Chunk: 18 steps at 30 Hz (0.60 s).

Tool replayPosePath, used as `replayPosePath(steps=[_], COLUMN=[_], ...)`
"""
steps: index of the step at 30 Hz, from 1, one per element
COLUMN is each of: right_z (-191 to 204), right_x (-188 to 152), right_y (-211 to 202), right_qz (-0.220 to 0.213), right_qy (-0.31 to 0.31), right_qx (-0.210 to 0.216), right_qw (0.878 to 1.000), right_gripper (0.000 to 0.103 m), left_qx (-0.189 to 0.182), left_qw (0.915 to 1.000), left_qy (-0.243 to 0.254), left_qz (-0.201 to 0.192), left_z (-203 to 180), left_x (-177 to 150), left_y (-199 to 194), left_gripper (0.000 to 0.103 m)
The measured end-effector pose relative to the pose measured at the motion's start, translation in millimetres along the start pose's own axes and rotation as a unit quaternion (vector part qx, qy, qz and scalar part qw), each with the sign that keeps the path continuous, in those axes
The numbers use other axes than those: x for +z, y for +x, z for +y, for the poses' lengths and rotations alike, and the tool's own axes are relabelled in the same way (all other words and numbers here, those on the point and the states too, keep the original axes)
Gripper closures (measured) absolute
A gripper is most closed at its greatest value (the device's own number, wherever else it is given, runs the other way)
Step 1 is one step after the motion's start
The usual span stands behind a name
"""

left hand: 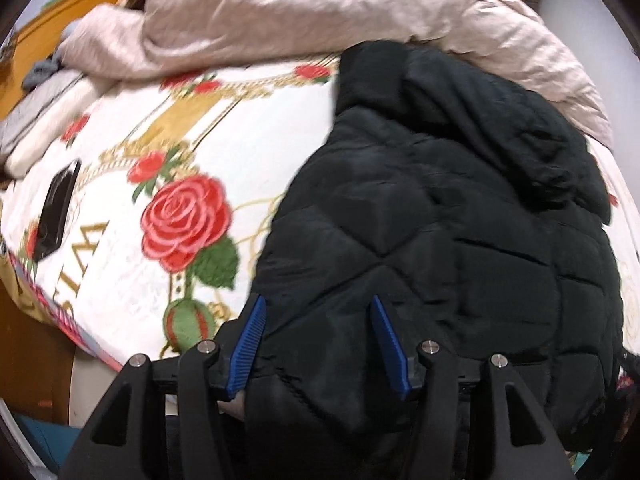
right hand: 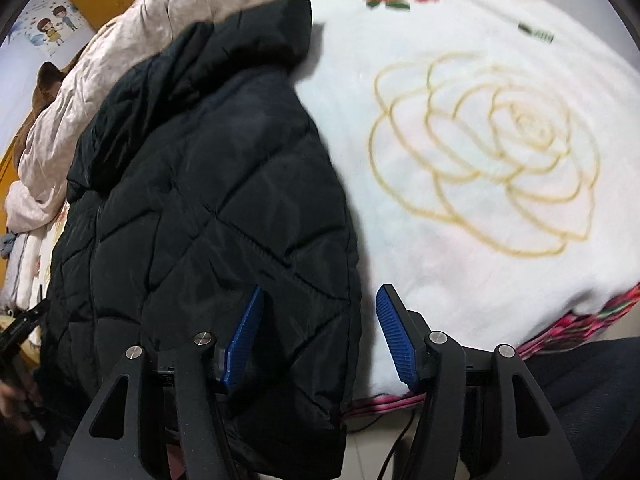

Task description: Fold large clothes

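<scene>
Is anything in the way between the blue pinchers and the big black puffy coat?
No, nothing visible. The black coat lies right under both open grippers: the left gripper hangs over its hem, the right gripper over its edge on the rose blanket. The phone lies off to the side.

— What did you see on the left?
— My left gripper [left hand: 316, 344] hung spread above the black quilted jacket [left hand: 440, 240], which lay on the rose-print blanket [left hand: 160, 184].
— Anything else?
— A beige duvet [left hand: 320, 12] bunched behind; a black phone [left hand: 56, 208] lay nearby.
</scene>
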State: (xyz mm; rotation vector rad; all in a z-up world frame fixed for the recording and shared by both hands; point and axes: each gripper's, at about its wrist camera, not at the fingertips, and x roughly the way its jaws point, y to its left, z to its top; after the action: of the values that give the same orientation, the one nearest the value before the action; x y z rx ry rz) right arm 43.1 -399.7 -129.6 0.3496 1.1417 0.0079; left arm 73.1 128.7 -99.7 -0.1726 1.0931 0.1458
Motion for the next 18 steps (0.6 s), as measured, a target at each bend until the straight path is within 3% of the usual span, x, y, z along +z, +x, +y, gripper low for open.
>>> replayPosePath(steps=[7, 10, 15, 18], right_z=[1, 0, -10, -5], right_x=[-15, -16, -13, -12], right_y=[2, 5, 14, 13], right_qz=[0.041, 0.05, 0.059, 0.058], right_qy=[0.012, 0.009, 0.032, 0.009], right_qx=[0.051, 0.051, 0.072, 0.063], right_qw=[0.998, 0.997, 0.995, 0.996], right_gripper=[0.041, 0.041, 0.039, 0.048], left_qx=[0.014, 0.005, -0.018, -0.021], left_qw=[0.9991, 0.9972, 0.9967, 0.9967], left_qy=[-0.04, -0.067, -0.048, -0.037], left_qz=[0.001, 0.031, 0.062, 0.069], left_z=[19, 28, 15, 8], left_x=[-5, -9, -13, -13], left_y=[0, 11, 28, 34], left_gripper=[0.042, 0.039, 0.039, 0.041])
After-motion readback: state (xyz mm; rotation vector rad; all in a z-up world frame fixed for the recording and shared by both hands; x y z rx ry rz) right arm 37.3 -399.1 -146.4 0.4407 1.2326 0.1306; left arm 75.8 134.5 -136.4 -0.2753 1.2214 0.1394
